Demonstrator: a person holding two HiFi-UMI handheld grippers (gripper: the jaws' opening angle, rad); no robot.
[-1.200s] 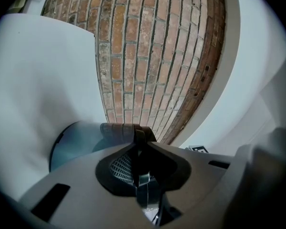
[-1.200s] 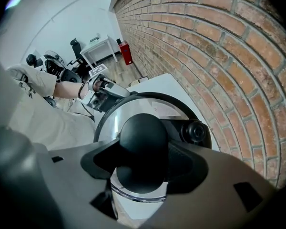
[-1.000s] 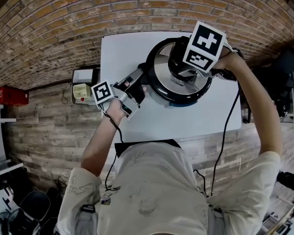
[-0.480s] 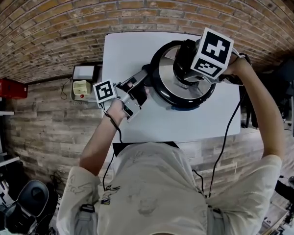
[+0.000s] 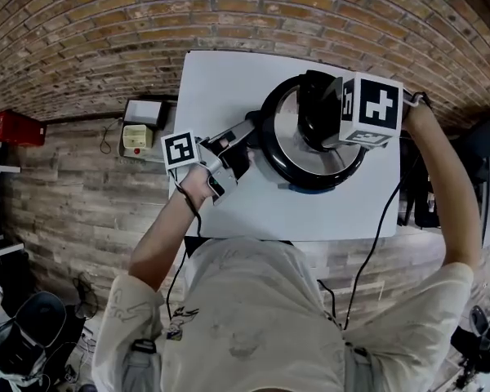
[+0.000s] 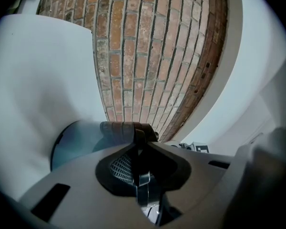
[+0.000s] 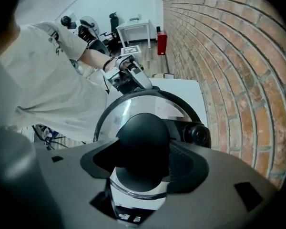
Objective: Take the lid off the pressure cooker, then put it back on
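Left tongs (image 6: 138, 136): jaws almost together, clamped on the pressure cooker's long side handle (image 6: 118, 128). Handle runs straight out between the pads, and the pot's bluish body shows behind it. From the head view the handle sticks out of the cooker's left side toward me, with the tongs lying roughly level along it.

Right tongs (image 7: 144, 168): pointing straight down over the cooker, jaws wide but full. The lid's black knob (image 7: 142, 140) fills the gap and both pads sit against it, so that's a grip, not an open hover. Its marker cube (image 5: 371, 109) covers most of the knob from above.

Lid (image 5: 287, 133): shiny disc with a black ring, lying flat on the pressure cooker (image 5: 310, 180), no gap that I can see. Locked or not, can't tell. Black round fitting (image 7: 198, 133) sits on the lid just beside the knob.

Cooker stands on the white table (image 5: 220, 80), toward its right half and the far edge, near the brick wall (image 7: 229, 56). Rest of the tabletop is bare white.

Off the table's left edge, a small cream box (image 5: 135, 147) lies down at floor level.
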